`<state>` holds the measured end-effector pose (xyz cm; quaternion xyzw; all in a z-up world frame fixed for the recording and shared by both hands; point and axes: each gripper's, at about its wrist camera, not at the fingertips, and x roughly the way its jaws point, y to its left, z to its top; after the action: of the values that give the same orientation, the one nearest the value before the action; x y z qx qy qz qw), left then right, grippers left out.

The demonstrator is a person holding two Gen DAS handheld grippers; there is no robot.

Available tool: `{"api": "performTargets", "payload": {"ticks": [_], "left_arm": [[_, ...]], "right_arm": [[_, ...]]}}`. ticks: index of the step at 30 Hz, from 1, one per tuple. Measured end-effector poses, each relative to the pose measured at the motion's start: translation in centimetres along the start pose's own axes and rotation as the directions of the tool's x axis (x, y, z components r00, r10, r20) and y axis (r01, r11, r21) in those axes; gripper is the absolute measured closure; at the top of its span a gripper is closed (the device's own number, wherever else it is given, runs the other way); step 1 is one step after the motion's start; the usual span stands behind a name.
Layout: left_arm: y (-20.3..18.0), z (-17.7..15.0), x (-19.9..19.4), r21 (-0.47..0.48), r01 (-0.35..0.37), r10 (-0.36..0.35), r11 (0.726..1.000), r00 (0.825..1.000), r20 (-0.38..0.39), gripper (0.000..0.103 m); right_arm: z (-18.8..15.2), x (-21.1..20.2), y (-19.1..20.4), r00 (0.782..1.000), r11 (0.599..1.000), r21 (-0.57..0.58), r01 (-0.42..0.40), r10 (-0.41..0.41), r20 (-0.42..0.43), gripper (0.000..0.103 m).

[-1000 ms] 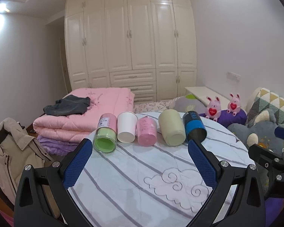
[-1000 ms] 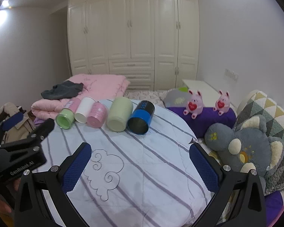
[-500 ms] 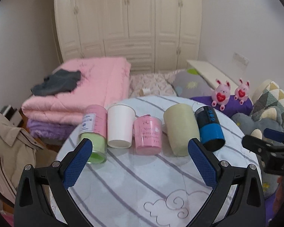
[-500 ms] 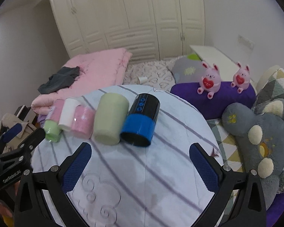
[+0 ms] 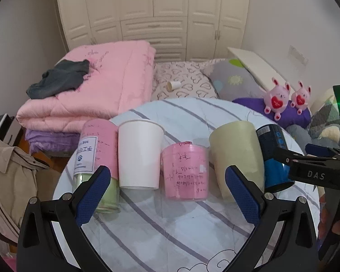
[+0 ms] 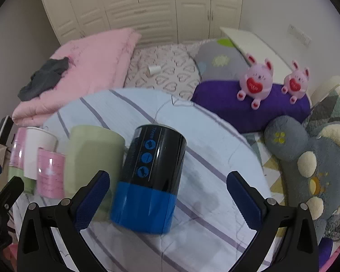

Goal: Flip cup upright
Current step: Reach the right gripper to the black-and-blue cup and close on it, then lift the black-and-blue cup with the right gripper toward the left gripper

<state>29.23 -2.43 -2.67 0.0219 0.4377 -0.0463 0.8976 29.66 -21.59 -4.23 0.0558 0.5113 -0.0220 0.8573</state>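
In the left wrist view, our left gripper [image 5: 167, 195] gapes wide before five cups lying on the round table [image 5: 170, 233]. In the right wrist view, our right gripper [image 6: 168, 198] spreads wide, empty; the black-and-blue cup [image 6: 150, 179] lies on its side at the row's right end, its long axis running near to far, blue end nearest us.

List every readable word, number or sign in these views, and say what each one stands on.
"DAS": white letters on the right tool, seen from the left wrist view.
"Three": blue print on the black and blue cup; the rest is blurred.
Printed characters on the white label of the pink and green cup: too small to read.
Handwritten sums on the pink cup: upside down, illegible.
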Motion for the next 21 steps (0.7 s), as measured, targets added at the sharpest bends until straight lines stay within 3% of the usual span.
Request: {"api": "performTargets", "payload": {"ticks": [3,7,14,17,18,21], "left_arm": [[-0.1,0.2,0.6,0.012,-0.007,0.007,1.0,1.0,-0.017,0.001],[-0.1,0.3,1.2,0.019,-0.007,0.008,1.0,0.999,-0.034,0.001],[-0.3,0.3,1.6,0.016,0.001,0.0,1.0,0.999,-0.05,0.001],[-0.2,0.3,1.8,0.011,0.005,-0.005,1.0,0.998,-0.059,0.001],[-0.1,0.3,1.8,0.011,0.006,-0.005,1.0,0.998,-0.062,0.001],[-0.1,0.3,1.9,0.014,-0.003,0.004,1.0,0.998,-0.067,0.001]], "right_arm": [[0.2,1.2,-0.1,0.999,1.0,0.012,0.004,-0.004,-0.039,0.005],[0.6,2.5,0.0,0.995,0.999,0.022,-0.046,0.048,-0.084,0.005],[0.8,4.0,0.5,0.987,0.999,0.0,-0.051,0.05,-0.152,0.006],[0.5,4.5,0.5,0.982,0.998,-0.006,-0.064,0.062,-0.178,0.021],[0.3,4.7,0.8,0.979,0.997,-0.011,-0.072,0.069,-0.192,0.036],[0.2,4.7,1.3,0.981,0.998,-0.035,-0.052,0.045,-0.191,0.036]]}}
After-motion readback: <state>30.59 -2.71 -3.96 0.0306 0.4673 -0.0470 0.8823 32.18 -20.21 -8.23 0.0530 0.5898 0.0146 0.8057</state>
